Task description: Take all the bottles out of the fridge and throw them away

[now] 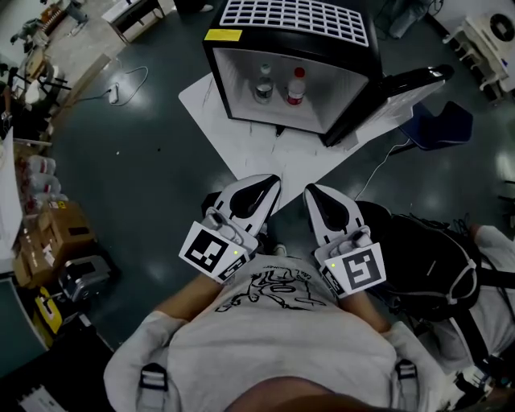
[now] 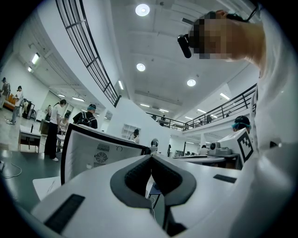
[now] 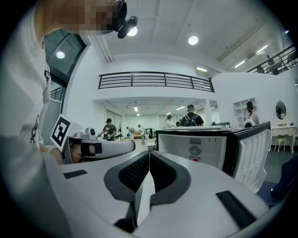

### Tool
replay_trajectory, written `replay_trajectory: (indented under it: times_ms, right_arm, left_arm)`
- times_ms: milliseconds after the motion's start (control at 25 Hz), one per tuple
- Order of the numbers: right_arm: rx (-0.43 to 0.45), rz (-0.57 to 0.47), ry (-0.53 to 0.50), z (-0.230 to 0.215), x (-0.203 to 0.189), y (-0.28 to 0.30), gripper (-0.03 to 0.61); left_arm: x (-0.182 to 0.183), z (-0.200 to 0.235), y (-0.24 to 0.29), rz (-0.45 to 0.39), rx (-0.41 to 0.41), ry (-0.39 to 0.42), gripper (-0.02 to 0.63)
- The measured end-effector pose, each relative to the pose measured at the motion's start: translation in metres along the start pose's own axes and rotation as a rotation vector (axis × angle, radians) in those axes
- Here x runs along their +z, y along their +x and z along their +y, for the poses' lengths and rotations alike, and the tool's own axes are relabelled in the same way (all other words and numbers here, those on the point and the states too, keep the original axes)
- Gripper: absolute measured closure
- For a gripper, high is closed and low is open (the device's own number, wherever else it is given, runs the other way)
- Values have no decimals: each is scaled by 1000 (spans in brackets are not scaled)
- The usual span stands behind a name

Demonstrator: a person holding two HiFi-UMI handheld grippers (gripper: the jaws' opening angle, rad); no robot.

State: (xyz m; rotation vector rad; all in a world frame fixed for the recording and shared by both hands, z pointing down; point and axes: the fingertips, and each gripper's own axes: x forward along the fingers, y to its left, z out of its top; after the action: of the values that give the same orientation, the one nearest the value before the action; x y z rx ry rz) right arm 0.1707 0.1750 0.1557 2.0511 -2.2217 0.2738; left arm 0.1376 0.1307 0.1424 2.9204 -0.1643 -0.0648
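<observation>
The small black fridge (image 1: 294,18) sits on a flat white sheet (image 1: 241,129) on the glossy dark floor (image 1: 145,161). Its door (image 1: 406,80) is swung open to the right and a white grille covers its top. Inside the pale, smooth-walled cavity two bottles stand upright side by side: a clear bottle (image 1: 264,83) and, to its right, a bottle with a red cap (image 1: 296,86). The left gripper (image 1: 272,182) and the right gripper (image 1: 311,190) are held close to the person's chest, well apart from the fridge. Both have smooth white shells with ribbed black pads. Each one's fingers are clenched together, pad against pad, with nothing between them.
</observation>
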Motion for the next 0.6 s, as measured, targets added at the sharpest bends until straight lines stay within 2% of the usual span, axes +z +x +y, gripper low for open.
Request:
replay_trajectory:
  times_ms: [600]
  right_arm:
    - [-50,-3,-7,1,11,64,551]
  left_arm:
    - [8,66,7,-2,-49,-7,598]
